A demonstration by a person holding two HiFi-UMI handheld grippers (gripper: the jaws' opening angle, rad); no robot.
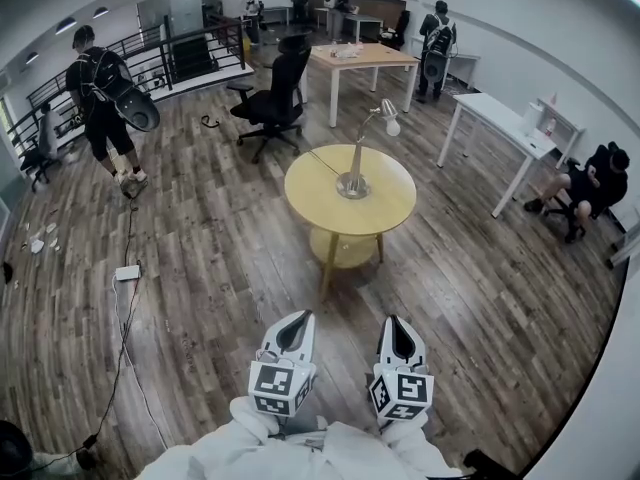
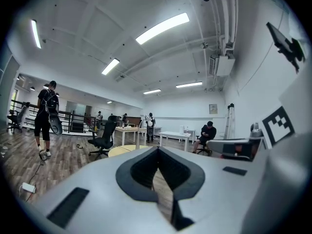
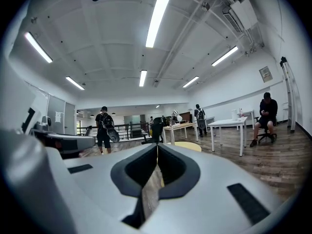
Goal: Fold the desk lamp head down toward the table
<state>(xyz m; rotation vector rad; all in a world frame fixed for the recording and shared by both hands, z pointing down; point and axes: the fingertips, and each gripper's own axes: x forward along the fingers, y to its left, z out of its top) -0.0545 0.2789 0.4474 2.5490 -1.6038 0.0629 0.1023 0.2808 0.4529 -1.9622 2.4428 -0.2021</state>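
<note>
Left gripper (image 1: 296, 320) and right gripper (image 1: 398, 324), both w/ jaws pressed together on nothing, point level and side by side toward the round table (image 1: 385, 213), well apart from it across wood floor (image 1: 220, 268). The lamp (image 1: 358, 156) stands near the table's centre: base (image 1: 352, 186) flat, stem about upright, lamp head (image 1: 391, 124) angled off at the top toward the far side, cord (image 1: 322, 160) running off the table's far-left edge. Task looks not yet begun; this is the approach. To do it well, prob. best to close in square to the table and part the jaws before arrival, not at the lamp. Then pin the base w/ one gripper while the other takes the lamp head or the arm just below it, and swing it down slowly about the hinge, so the lamp neither slides nor tips. Keep clear of the cord.
</note>
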